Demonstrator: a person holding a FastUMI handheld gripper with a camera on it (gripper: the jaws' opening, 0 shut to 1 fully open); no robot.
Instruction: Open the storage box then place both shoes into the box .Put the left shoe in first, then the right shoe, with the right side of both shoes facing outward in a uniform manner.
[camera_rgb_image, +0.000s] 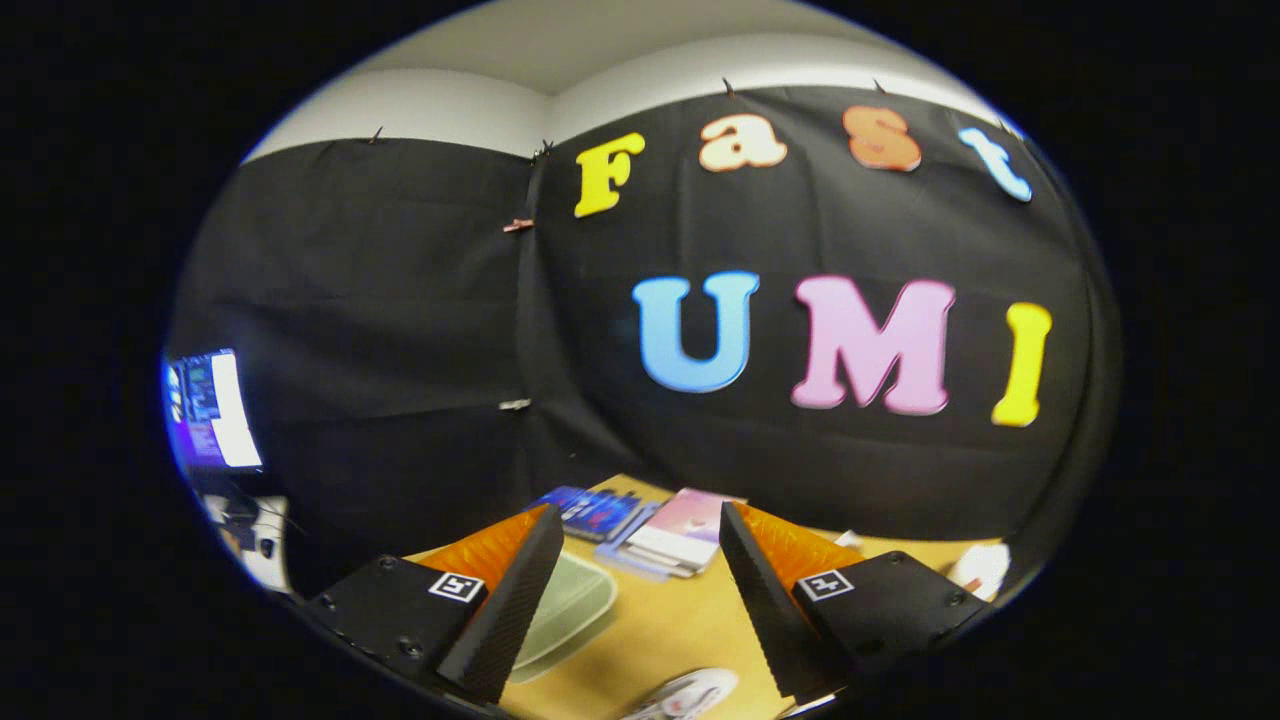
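My gripper (640, 550) is open, held well above a wooden table (670, 625), with nothing between its fingers. A translucent greenish storage box lid or box (565, 605) lies on the table just past the left finger, partly hidden by it. Part of a white shoe (690, 693) shows low down between the fingers, close to me. A second white object (982, 567) peeks out beyond the right finger; I cannot tell whether it is the other shoe.
Several flat packets or booklets, blue (592, 512) and pink-white (680, 535), lie at the table's far edge against the black cloth wall. A lit screen (212, 408) and some cabled equipment (250, 530) stand off to the left.
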